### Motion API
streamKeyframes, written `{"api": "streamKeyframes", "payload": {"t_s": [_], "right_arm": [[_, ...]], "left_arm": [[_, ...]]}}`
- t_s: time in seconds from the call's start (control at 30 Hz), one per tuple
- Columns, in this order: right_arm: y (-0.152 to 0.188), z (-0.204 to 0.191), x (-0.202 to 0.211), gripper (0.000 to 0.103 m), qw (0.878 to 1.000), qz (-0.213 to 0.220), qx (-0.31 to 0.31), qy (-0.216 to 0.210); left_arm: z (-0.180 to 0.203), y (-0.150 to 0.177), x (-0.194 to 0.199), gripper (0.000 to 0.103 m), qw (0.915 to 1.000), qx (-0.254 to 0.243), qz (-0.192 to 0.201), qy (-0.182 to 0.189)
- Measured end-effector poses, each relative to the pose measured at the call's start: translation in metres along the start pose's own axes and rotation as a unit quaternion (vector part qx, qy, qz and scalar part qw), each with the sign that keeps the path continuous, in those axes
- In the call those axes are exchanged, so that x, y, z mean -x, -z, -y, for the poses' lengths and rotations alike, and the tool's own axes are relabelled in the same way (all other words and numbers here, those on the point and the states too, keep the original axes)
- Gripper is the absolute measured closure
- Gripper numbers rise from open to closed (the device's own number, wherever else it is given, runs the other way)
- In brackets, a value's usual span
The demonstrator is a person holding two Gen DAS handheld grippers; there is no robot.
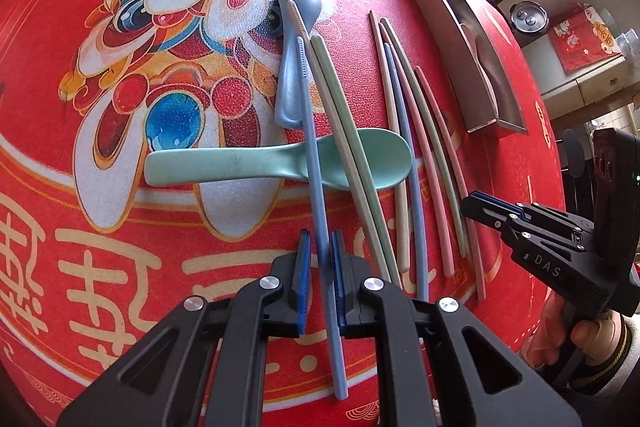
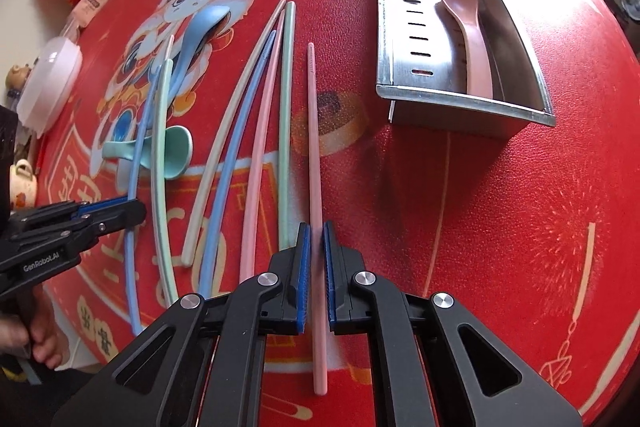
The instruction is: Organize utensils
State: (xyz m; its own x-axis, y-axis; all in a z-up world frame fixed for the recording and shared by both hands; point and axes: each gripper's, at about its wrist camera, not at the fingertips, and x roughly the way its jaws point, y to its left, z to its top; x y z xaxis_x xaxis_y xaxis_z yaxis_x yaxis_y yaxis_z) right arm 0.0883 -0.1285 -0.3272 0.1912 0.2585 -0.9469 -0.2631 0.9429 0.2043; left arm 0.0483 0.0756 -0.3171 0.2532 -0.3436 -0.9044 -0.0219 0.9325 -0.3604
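while the "genrobot.ai" left gripper (image 1: 320, 267) clamps a blue chopstick (image 1: 316, 163), the "das" right gripper (image 2: 314, 259) pinches a pink chopstick (image 2: 314, 167).

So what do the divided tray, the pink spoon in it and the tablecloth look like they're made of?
Divided tray: likely stainless steel, brushed, with reflective walls and punched slots.
Pink spoon: looks like matte plastic or wheat-straw composite; even pastel colour, no glare.
Tablecloth: probably printed vinyl or faux leather, with a pebbled grain.
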Motion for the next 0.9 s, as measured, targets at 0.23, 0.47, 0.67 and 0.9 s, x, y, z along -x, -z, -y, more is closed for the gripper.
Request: {"api": "streamKeyframes", "payload": {"t_s": [0.23,0.47,0.67,0.9], "right_arm": [[-0.004,-0.0034,-0.0021,0.096,1.0,0.015,0.006,0.009],[-0.0016,-0.0035,-0.0017,0.096,1.0,0.025,0.005,0.009],[-0.0014,-0.0073,-0.0021,0.096,0.999,0.029,0.017,0.021],[-0.0006,-0.0061,-0.0028,0.096,0.999,0.033,0.019,0.02]], "left_arm": [[-0.0005,0.0021,-0.0008,0.091,1.0,0.003,0.007,0.004],[-0.0064,0.0038,0.0014,0.091,0.9998,0.01,0.009,0.015],[-0.0032,0.0044,0.0014,0.091,0.9999,0.0,0.012,0.003],[0.0007,0.0039,0.0016,0.093,0.9998,-0.008,0.014,-0.009]]}}
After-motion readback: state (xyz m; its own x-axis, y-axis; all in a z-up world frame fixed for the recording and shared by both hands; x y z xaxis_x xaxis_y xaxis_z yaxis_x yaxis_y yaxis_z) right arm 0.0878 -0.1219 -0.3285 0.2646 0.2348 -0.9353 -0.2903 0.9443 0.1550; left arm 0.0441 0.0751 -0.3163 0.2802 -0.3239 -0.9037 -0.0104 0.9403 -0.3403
